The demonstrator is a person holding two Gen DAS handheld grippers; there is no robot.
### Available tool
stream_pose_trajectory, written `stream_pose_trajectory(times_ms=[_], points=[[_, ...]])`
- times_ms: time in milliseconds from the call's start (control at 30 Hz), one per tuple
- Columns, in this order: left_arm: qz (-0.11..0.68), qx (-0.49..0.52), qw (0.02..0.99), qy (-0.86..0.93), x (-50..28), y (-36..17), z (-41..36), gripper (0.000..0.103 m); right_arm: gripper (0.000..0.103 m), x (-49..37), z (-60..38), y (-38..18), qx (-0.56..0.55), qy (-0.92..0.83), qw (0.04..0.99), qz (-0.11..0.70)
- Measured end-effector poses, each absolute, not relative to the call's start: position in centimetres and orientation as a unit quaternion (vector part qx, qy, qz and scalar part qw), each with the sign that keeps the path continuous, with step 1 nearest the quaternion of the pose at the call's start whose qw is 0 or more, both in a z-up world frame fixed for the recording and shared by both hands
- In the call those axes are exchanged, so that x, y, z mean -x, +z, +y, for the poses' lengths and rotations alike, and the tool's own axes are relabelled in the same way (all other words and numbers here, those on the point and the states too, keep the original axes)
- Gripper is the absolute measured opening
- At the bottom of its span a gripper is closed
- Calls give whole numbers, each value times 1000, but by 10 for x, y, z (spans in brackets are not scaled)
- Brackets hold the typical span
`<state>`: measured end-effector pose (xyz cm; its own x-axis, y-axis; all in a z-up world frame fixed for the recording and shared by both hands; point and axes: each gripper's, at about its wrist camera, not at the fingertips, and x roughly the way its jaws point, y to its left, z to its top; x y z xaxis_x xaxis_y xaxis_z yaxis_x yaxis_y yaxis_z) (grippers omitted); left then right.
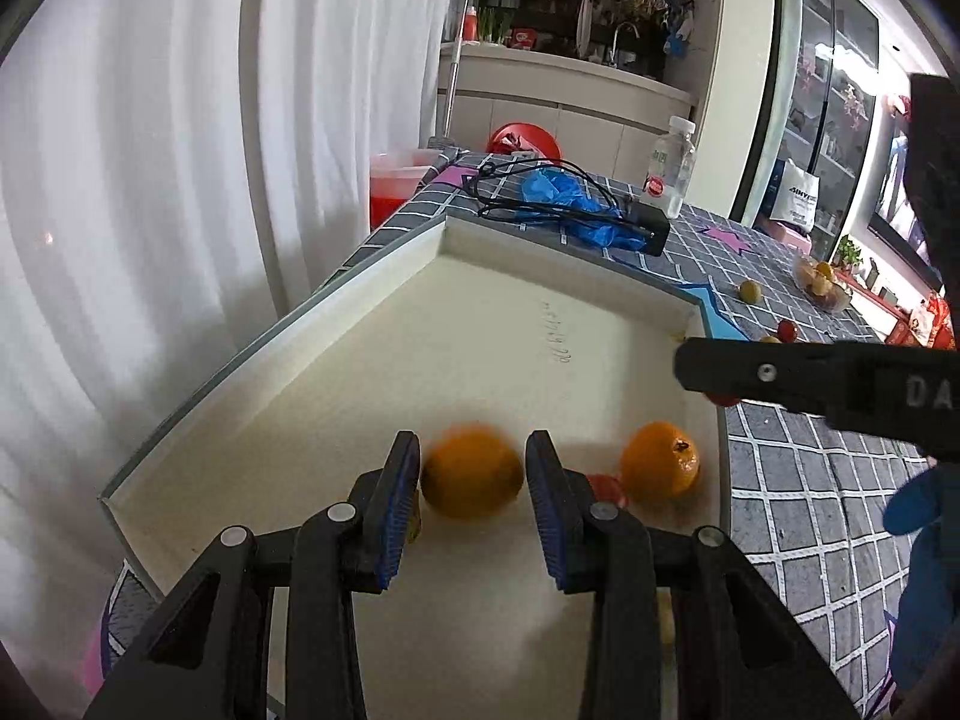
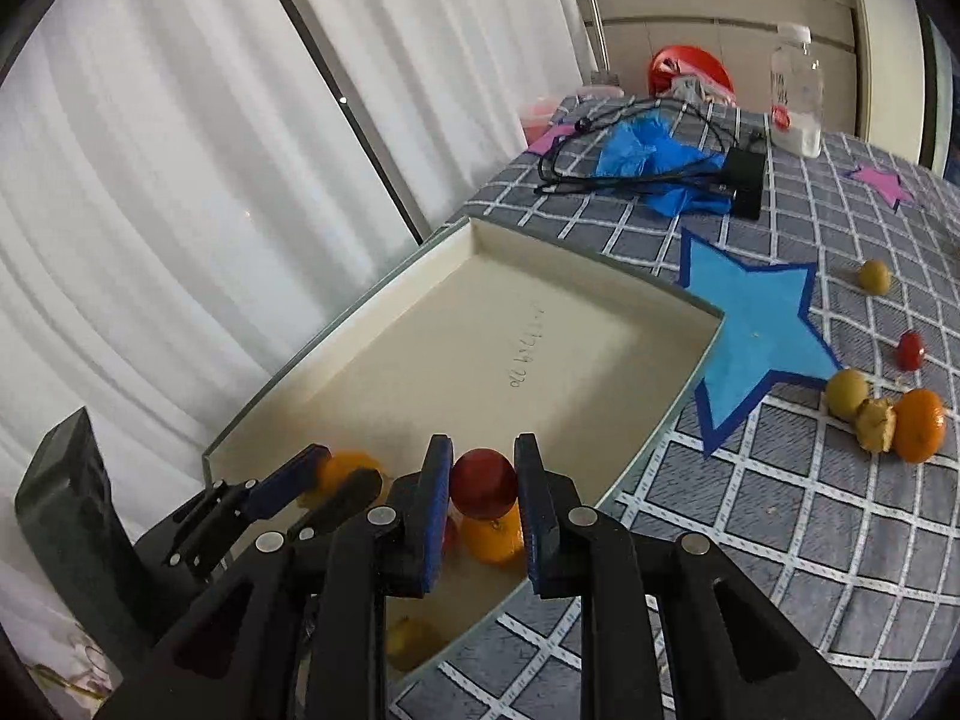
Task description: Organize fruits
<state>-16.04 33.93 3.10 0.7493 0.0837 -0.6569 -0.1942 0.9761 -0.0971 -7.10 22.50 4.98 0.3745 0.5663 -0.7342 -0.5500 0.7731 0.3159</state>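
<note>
A shallow cream tray (image 1: 468, 276) lies on the checked tablecloth; it also shows in the right wrist view (image 2: 600, 276). My left gripper (image 1: 473, 474) hangs over the tray with a blurred orange (image 1: 471, 474) between its blue pads; whether the pads grip it I cannot tell. A second orange (image 1: 660, 461) and a red fruit (image 1: 606, 487) lie in the tray's near right corner. My right gripper (image 2: 483, 480) is shut on a red fruit (image 2: 483, 482) above the tray, over an orange (image 2: 493, 537). Loose fruit lies on the cloth: an orange (image 2: 919, 423), yellow-green fruits (image 2: 847, 393), a red one (image 2: 910, 350).
A blue glove (image 2: 654, 162), black cables and a black box (image 2: 747, 180) lie beyond the tray. A clear bottle (image 2: 796, 99) stands at the far edge. A glass bowl of fruit (image 1: 821, 285) sits far right. White curtains hang left.
</note>
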Motion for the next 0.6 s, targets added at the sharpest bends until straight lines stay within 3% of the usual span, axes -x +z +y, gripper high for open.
stream_pose_trajectory(times_ms=[33,67,100,133,167,600], points=[[346,79,932,74,160,31,339,46,41,69,224,50,-13,337,827,450],[346,78,932,74,160,31,338,56,76,69,222,50,-16,336,827,450],[344,76,933,77,160,32,337,62,88,69,219,51,-19,331,832,444],[342,74,933,79,160,33,336,74,93,71,216,54,-19,326,840,433],[339,71,934,82,161,33,335,80,93,72,213,56,-16,322,846,424],[331,45,941,56,170,50,305,82,93,72,128,40,-29,245,860,446]])
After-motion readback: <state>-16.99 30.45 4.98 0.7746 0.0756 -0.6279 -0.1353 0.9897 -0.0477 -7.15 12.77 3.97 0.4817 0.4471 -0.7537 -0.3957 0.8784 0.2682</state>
